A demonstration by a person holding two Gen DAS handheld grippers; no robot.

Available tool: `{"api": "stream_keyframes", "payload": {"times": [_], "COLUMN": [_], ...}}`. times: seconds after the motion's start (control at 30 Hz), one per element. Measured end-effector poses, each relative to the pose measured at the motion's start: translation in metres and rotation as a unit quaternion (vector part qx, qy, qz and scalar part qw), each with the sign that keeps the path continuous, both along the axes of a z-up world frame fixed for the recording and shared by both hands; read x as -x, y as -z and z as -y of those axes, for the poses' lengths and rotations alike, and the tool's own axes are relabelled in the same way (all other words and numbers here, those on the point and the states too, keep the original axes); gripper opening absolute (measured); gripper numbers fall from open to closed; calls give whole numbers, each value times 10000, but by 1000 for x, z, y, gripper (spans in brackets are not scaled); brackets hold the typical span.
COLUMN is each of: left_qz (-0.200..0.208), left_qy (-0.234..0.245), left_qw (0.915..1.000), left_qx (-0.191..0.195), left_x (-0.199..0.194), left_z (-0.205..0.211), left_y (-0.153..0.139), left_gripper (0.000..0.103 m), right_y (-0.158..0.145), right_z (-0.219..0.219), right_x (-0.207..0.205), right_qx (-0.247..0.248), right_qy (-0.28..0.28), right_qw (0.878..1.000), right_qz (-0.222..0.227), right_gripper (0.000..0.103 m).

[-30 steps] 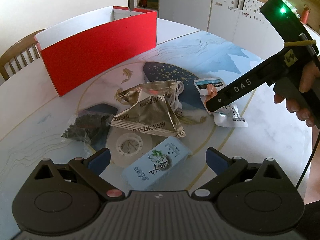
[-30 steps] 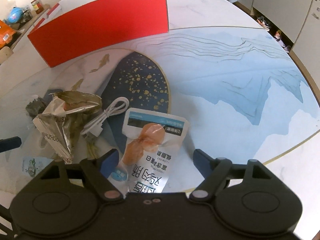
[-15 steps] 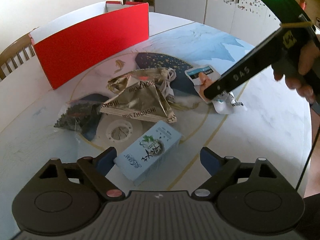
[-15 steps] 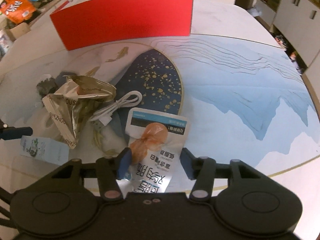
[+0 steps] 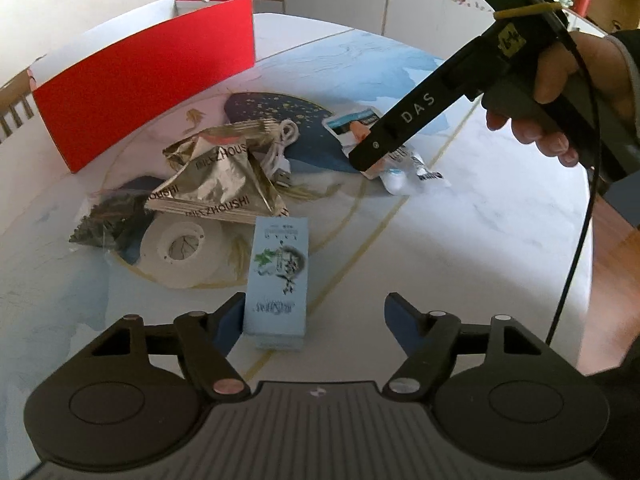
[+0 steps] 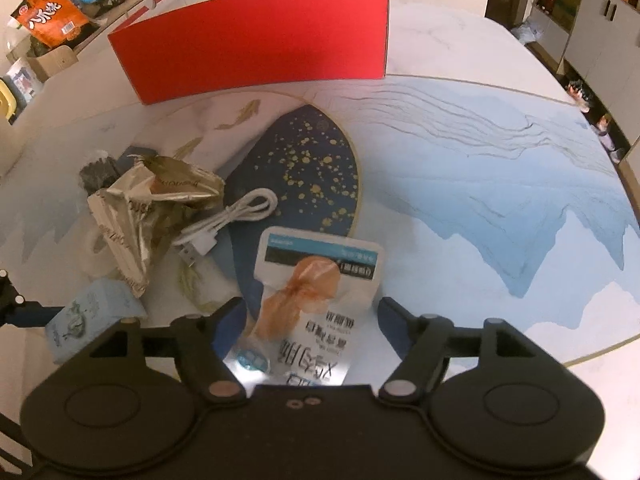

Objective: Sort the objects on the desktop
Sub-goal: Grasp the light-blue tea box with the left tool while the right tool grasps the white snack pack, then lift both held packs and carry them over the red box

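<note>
Soft daylight, mild blur throughout, strong fisheye bending at dark corners.

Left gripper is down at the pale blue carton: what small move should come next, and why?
Probably slide the left gripper slightly toward the carton's side, then close. The pale blue carton lies against one blue pad, with a wide gap to the other. The jaws have just been closing, not yet pinching it. Centring first should keep it from skidding toward the tape roll.
</note>
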State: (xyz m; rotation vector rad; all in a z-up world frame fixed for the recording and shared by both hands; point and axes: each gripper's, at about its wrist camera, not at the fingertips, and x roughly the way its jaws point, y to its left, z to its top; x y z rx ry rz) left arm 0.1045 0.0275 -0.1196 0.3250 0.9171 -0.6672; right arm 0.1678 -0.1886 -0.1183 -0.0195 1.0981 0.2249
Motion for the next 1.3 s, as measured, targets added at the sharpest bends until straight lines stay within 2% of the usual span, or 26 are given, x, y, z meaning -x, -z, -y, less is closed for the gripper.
{"api": "stream_keyframes", "payload": {"times": [0.13, 0.27, 0.53, 0.67, 0.8, 0.87, 1.3], "left_qz": [90, 159, 241, 235, 236, 184, 87], "left_qy": [-143, -252, -544, -588, -643, -692, -1177], "left_qw": [9998, 9995, 9982, 9980, 9976, 9974, 9925], "left_qx": [-63, -55, -24, 5, 24, 52, 325], "left_x": [-7, -9, -11, -11, -10, -12, -13], "left_z": [3, 1, -3, -3, -3, -4, -17], "left_y": [5, 8, 4, 4, 3, 2, -11], "left_gripper": [74, 68, 40, 33, 29, 29, 28], "right_y": [3, 4, 4, 3, 4, 2, -7], "right_z": [1, 0, -7, -7, -7, -5, 16], "right_x": [-10, -10, -9, -8, -6, -6, -9], "right_qx": [37, 86, 228, 245, 275, 192, -41], "right_qy": [184, 139, 220, 227, 127, 98, 40], "right_qw": [9998, 9998, 9993, 9992, 9992, 9995, 9996], "right_qz": [50, 104, 209, 227, 245, 235, 292], "right_gripper": [74, 74, 70, 68, 67, 62, 59]}}
